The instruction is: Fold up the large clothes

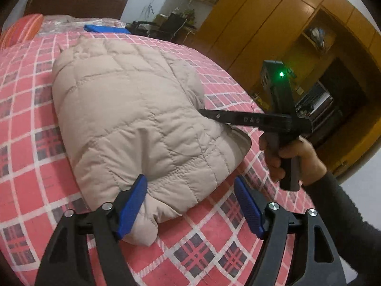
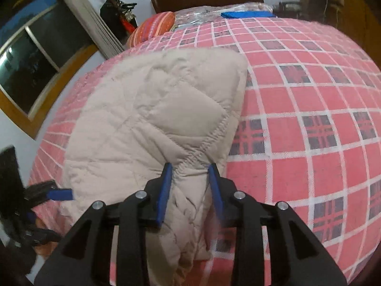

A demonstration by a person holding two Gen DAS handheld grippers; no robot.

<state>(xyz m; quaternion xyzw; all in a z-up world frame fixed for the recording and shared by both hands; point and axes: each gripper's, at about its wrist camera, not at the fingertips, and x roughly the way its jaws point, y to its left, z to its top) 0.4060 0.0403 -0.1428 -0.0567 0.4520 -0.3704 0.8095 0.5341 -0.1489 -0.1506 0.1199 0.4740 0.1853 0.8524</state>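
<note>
Between the right tongs [image 2: 190,190], clamped on a puffy bunch of the jacket [image 2: 152,109], the slick padding may slip free, while the left tongs [image 1: 190,205] stand apart beside its near edge on the bed [image 1: 23,124].

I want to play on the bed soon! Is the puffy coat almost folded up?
Partly. The beige puffy coat already lies as a compact bundle on the checked bedspread, with no sleeves sticking out. Right now the right gripper pinches the coat's near edge, while the left gripper sits open around another corner. Probably left: one more fold or some tidying, then letting go.
</note>
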